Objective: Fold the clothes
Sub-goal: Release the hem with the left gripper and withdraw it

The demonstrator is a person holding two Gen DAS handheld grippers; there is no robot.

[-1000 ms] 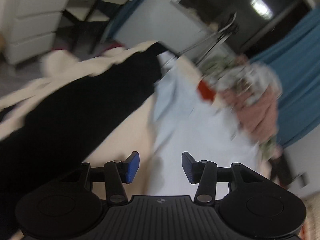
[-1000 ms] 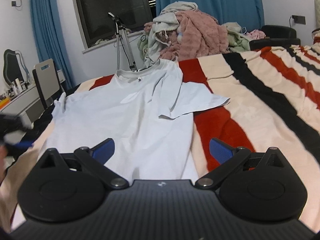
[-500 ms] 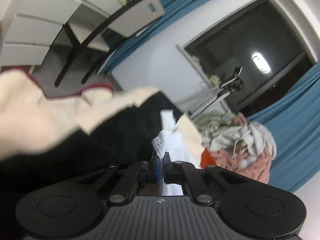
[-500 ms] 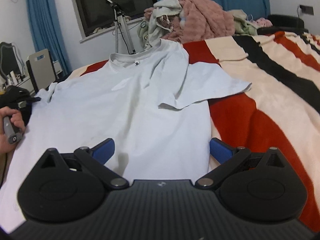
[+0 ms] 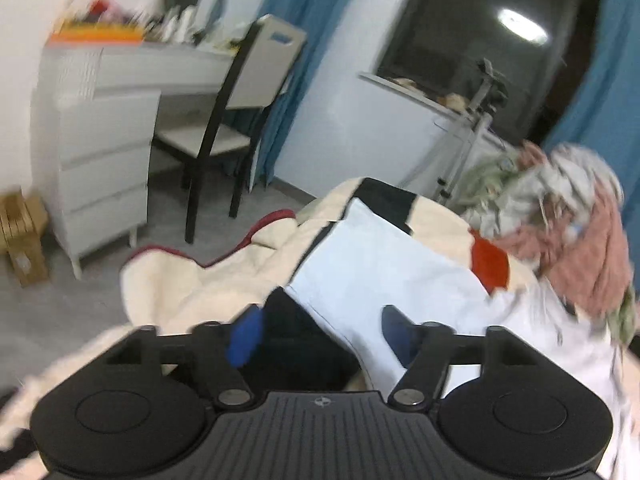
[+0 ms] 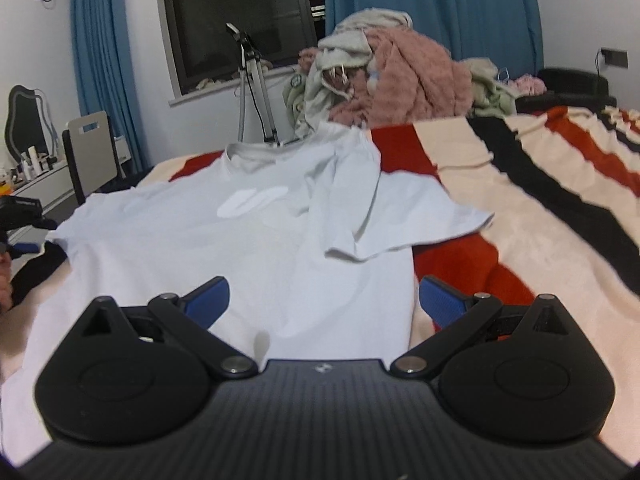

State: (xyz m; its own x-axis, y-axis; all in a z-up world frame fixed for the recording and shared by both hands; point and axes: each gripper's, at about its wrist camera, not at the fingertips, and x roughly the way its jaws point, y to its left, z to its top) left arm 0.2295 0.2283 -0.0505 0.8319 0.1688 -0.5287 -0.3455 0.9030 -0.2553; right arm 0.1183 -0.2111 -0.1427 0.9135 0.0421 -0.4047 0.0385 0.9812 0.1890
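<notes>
The white T-shirt lies flat, collar at twelve o'clock from the right gripper, spread over its hem; the left gripper, also spread, sits at its nine-o'clock sleeve.

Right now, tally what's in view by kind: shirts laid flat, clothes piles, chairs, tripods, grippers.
Shirt laid flat: 1
Clothes pile: 1
Chair: 1
Tripod: 1
Grippers: 2, left gripper and right gripper, both open with nothing between the fingers
Total: 6
</notes>
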